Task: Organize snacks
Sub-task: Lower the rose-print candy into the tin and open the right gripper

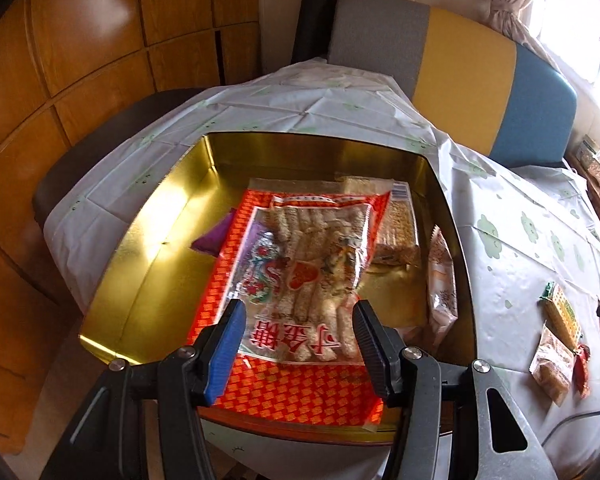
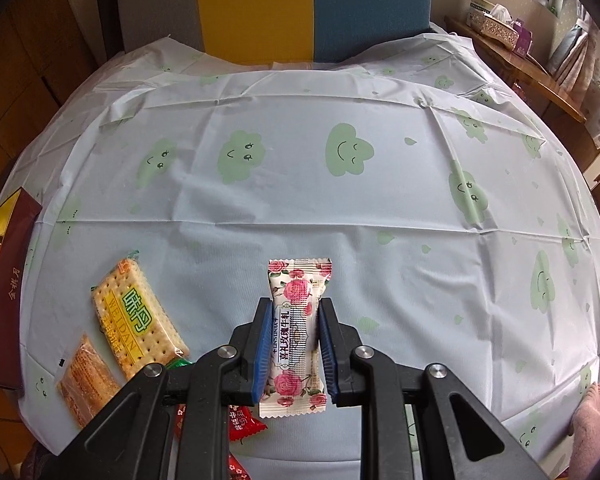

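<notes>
A gold tin box [image 1: 168, 216] sits on the table and holds a large red-and-clear bag of sesame sticks [image 1: 300, 280], a cracker pack [image 1: 398, 228], a purple packet [image 1: 214, 236] and a pale wrapped snack [image 1: 442, 280] against its right wall. My left gripper [image 1: 298, 328] is open just above the near end of the big bag. My right gripper [image 2: 294, 344] is shut on a rose-patterned nougat bar [image 2: 298, 332], held over the tablecloth. The box's maroon side [image 2: 10, 292] shows at the left edge of the right wrist view.
On the cloth lie a yellow-green cracker pack [image 2: 134, 316], a clear pack of brown biscuits [image 2: 86, 384] and red candies [image 2: 242, 426]; these also show in the left wrist view [image 1: 560, 316]. A grey, yellow and blue chair back [image 1: 460, 64] stands behind the table.
</notes>
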A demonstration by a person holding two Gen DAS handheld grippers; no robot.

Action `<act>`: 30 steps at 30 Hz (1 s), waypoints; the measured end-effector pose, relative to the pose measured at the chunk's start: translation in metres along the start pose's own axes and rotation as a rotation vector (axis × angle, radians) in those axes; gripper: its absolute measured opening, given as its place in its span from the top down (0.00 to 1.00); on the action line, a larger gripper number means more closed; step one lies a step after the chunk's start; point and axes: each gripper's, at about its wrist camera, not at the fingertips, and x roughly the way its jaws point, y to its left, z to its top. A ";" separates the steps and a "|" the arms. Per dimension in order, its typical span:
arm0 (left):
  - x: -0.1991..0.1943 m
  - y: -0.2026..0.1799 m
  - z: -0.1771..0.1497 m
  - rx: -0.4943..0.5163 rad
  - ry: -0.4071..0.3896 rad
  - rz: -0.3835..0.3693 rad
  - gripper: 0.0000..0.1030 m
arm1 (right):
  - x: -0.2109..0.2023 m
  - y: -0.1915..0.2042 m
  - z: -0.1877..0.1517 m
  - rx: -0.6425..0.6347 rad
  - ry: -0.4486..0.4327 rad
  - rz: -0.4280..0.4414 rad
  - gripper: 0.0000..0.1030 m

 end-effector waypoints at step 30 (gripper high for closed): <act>-0.011 0.090 0.009 -0.205 -0.091 0.102 0.50 | -0.039 0.357 -0.024 -0.265 0.131 0.737 0.74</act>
